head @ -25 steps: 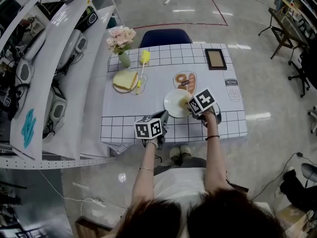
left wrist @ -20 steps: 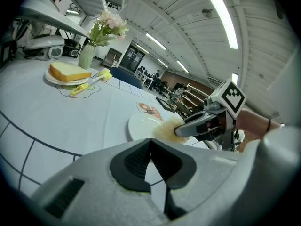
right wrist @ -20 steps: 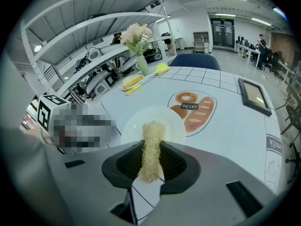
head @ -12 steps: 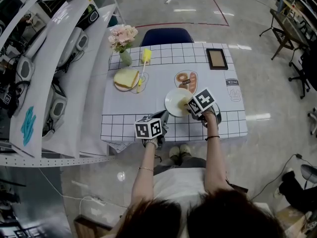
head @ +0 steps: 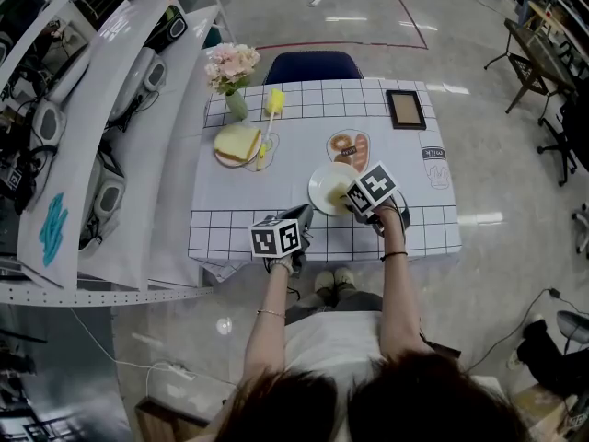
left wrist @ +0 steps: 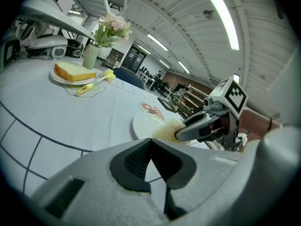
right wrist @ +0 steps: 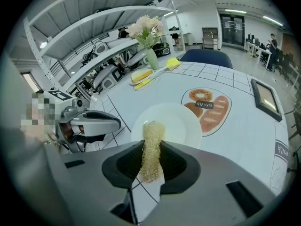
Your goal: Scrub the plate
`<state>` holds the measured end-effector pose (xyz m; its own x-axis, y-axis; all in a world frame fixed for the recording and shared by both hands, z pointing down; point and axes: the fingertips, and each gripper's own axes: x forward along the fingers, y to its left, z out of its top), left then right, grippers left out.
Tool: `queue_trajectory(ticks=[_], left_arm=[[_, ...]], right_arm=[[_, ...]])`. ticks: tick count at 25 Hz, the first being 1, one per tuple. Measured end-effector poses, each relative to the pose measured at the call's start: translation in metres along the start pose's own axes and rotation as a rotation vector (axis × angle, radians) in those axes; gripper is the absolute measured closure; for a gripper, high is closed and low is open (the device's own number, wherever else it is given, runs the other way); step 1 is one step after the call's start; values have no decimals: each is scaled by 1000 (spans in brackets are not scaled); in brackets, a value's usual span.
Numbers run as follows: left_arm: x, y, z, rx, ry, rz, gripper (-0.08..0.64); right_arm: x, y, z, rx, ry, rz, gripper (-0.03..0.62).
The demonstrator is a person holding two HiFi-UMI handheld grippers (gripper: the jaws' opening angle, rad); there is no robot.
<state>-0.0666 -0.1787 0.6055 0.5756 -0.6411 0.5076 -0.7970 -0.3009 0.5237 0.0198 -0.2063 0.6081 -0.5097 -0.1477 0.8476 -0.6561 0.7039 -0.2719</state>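
A white plate [head: 327, 187] lies on the table's near right part, also in the right gripper view as a plate [right wrist: 176, 121]. My right gripper [head: 349, 195] hovers at the plate's near right rim, shut on a yellow mesh scrubber [right wrist: 151, 147] that hangs between its jaws [right wrist: 151, 163]. The scrubber [left wrist: 166, 131] touches the plate [left wrist: 146, 124] at its near edge. My left gripper [head: 302, 215] stands at the table's front edge, left of the plate, its jaws [left wrist: 150, 149] shut with nothing in them.
A slice of bread on a plate [head: 236, 144], a yellow brush [head: 269, 110] and a vase of flowers [head: 230, 70] stand at the far left. A picture frame [head: 402, 109] lies far right. A blue chair [head: 308, 65] is behind the table; shelves [head: 101, 109] run along the left.
My right gripper has slid a little left over the plate with the scrubber. The left gripper has stayed where it was.
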Motion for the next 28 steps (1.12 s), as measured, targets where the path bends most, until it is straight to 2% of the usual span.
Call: queue_trajectory(ticks=[15, 28], left_arm=[[-4, 5, -1, -12, -5, 6, 549], [-11, 16, 1, -25, -16, 28, 549]], right_arm=[[12, 24, 6, -50, 20, 75, 508], [20, 34, 17, -69, 9, 103, 508]])
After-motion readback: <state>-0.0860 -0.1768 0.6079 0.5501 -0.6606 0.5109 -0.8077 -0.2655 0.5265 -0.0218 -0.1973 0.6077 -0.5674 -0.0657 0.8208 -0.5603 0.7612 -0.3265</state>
